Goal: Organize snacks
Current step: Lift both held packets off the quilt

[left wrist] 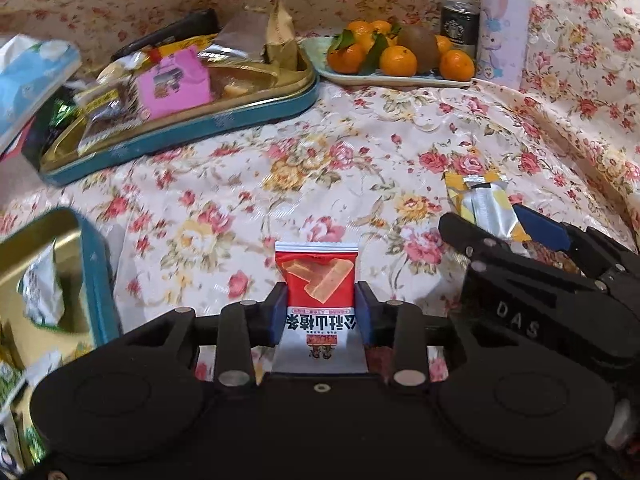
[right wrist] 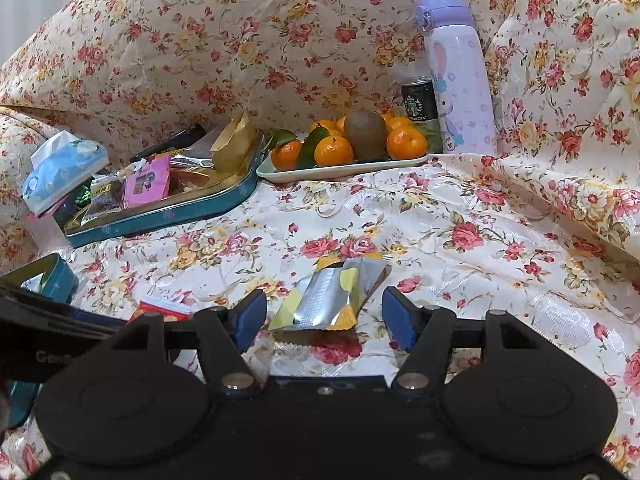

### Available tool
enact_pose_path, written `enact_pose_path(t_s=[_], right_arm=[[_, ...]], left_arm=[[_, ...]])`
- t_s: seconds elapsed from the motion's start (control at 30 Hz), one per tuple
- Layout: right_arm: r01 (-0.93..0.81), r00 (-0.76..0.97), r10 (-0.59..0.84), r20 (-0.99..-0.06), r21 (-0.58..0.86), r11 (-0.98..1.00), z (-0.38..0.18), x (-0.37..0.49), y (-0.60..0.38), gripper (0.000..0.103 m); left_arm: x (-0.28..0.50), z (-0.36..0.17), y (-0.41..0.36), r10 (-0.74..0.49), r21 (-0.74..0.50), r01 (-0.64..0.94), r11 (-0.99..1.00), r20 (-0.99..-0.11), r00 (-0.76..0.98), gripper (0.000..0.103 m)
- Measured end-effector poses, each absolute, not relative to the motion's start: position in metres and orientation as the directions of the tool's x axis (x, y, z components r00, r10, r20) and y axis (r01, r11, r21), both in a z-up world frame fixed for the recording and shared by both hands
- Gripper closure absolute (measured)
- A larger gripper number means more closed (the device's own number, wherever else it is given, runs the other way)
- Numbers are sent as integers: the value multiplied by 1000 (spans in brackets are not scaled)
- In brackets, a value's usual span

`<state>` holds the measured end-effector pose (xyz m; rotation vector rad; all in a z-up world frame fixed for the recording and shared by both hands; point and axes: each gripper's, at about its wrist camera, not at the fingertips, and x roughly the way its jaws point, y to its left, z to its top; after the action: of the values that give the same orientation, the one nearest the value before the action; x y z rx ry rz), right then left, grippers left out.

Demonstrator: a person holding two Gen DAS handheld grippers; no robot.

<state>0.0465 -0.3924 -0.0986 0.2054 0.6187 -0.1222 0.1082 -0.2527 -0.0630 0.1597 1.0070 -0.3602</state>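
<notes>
A red and white snack packet (left wrist: 318,276) lies on the flowered cloth, and my left gripper (left wrist: 320,300) is shut on it, its blue pads pressing both side edges. In the right wrist view only a corner of that red packet (right wrist: 162,307) shows, beside the left gripper's black body. A yellow and silver packet (right wrist: 330,298) lies flat between the pads of my right gripper (right wrist: 324,316), which stands open with gaps on both sides. The left wrist view shows the same yellow packet (left wrist: 486,204) and right gripper (left wrist: 496,226) at the right.
A teal tin tray (left wrist: 208,130) holding several snack packs sits at the back left, and a second teal tin (left wrist: 98,276) stands near left. Behind are a plate of oranges and a kiwi (left wrist: 400,78), a purple bottle (left wrist: 504,28), a dark can (left wrist: 460,24) and a tissue pack (left wrist: 32,76).
</notes>
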Motion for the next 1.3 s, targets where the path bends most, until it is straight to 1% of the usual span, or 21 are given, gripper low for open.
enact_pose_path(t_s=[0.43, 0.53, 0.63, 0.77, 0.9, 1.07, 1.13, 1.23, 1.3], right_arm=[[170, 805, -52, -591, 145, 975, -98, 48, -393, 35], [163, 801, -51, -596, 135, 977, -98, 49, -392, 34], [158, 796, -57, -603, 116, 981, -98, 51, -390, 32], [140, 783, -61, -619, 79, 987, -97, 55, -386, 28], [135, 744, -101, -660, 0, 991, -94, 63, -376, 28], [201, 638, -130, -759, 1, 980, -80, 90, -379, 29], [219, 588, -150, -794, -22, 975, -77, 104, -380, 30], [220, 531, -178, -828, -69, 973, -74, 122, -378, 32], [207, 518, -186, -835, -89, 974, -73, 130, -376, 38]], left_arm=[[68, -64, -220, -207, -70, 279, 958, -840, 501, 60], [62, -64, -216, -208, -86, 256, 963, -840, 502, 60], [60, -65, -217, -200, -74, 261, 963, -842, 501, 60], [61, -65, -213, -215, -95, 255, 962, -843, 494, 60], [63, -64, -210, -231, -123, 245, 962, -845, 482, 60], [60, -65, -214, -215, -100, 249, 963, -842, 495, 60], [59, -65, -215, -211, -94, 250, 964, -842, 497, 60], [60, -64, -213, -218, -103, 250, 963, -842, 493, 60], [60, -64, -212, -224, -110, 249, 962, -842, 491, 60]])
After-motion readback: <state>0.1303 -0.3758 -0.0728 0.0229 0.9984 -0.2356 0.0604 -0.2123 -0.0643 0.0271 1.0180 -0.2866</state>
